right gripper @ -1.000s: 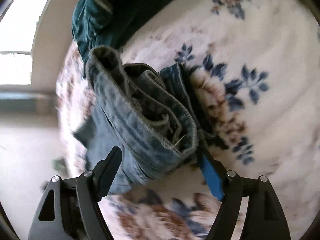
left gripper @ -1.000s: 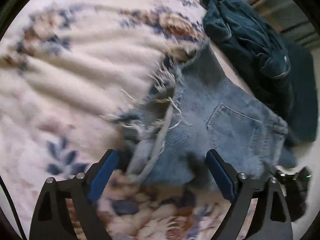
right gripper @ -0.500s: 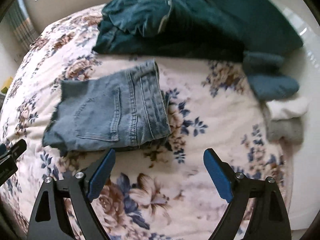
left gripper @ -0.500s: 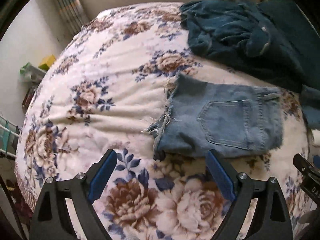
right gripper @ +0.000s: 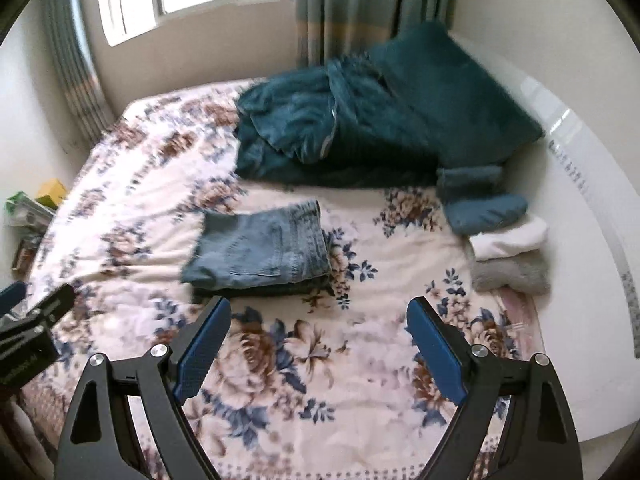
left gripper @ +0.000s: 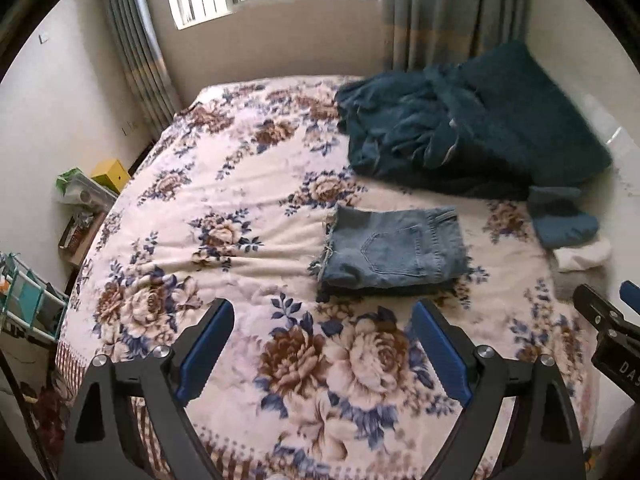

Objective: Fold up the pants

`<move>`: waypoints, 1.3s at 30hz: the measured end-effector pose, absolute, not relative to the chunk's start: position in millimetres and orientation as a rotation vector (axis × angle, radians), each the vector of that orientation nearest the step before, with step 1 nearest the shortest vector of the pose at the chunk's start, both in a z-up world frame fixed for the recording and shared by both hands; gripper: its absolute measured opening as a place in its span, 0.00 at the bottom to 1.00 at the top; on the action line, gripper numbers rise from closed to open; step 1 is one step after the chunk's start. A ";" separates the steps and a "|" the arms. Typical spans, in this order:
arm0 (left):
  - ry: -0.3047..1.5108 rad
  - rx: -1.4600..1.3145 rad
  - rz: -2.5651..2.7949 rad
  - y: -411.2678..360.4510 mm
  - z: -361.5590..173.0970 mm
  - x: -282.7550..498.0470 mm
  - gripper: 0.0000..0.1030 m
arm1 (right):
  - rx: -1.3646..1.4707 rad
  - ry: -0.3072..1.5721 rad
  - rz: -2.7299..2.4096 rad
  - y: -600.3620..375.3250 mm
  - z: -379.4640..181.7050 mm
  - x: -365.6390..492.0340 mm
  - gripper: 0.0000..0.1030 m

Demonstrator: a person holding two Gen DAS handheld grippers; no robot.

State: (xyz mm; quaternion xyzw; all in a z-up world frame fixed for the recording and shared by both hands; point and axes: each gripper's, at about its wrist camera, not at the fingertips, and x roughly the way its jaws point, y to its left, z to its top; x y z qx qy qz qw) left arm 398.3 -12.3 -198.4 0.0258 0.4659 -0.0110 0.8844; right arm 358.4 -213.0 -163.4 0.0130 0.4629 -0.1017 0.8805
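The light blue denim pants (left gripper: 394, 250) lie folded in a compact rectangle on the floral bedspread (left gripper: 240, 184), back pocket up and frayed hems to the left. They also show in the right wrist view (right gripper: 262, 250). My left gripper (left gripper: 322, 354) is open and empty, well back from the pants over the bed's near part. My right gripper (right gripper: 318, 350) is open and empty, also pulled back. The right gripper's body shows at the right edge of the left wrist view (left gripper: 608, 332).
A dark teal blanket and pillow (left gripper: 472, 128) lie at the bed's far right. Folded blue (right gripper: 480, 204), white (right gripper: 508, 240) and grey (right gripper: 508, 274) cloths are stacked by the white headboard (right gripper: 592, 216). A cluttered shelf with a yellow box (left gripper: 110, 172) stands left of the bed.
Both grippers have let go of the pants and drawn far back and up from the bed. The pants now lie folded and flat, where a second ago both grippers were close against them.
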 end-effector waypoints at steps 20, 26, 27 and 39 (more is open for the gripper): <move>0.773 0.045 -0.043 11.7 -28.3 217.7 0.88 | 0.037 0.766 -0.102 -159.9 46.6 130.2 0.89; 0.753 0.029 -0.044 12.3 -17.2 196.9 0.88 | 0.034 0.749 -0.091 -159.3 64.8 103.5 0.89; 0.749 0.028 -0.045 12.1 -16.5 196.3 0.88 | 0.041 0.748 -0.089 -160.3 66.8 101.4 0.89; 0.726 0.032 -0.034 5.0 -18.3 206.7 1.00 | 0.041 0.700 -0.096 -171.7 61.4 130.7 0.97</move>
